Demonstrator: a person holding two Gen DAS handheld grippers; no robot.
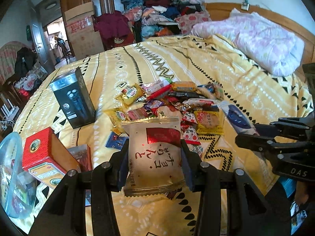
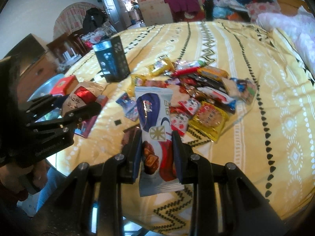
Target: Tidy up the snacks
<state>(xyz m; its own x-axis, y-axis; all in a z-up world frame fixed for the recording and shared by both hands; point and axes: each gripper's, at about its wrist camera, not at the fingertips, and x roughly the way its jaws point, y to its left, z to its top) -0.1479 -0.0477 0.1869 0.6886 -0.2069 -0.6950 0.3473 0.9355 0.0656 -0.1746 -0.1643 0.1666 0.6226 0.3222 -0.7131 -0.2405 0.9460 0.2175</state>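
Holding a beige packet (image 1: 155, 153) pinched in the left tool (image 1: 154, 169) and a blue-and-white wrapper (image 2: 157, 135) clamped in the right tool (image 2: 157, 153), both up over the bed (image 1: 216, 63) near the snack pile (image 1: 177, 106).

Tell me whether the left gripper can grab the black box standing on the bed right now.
Probably not yet: the left gripper is shut on a beige snack packet. The path to the black box looks clear otherwise.
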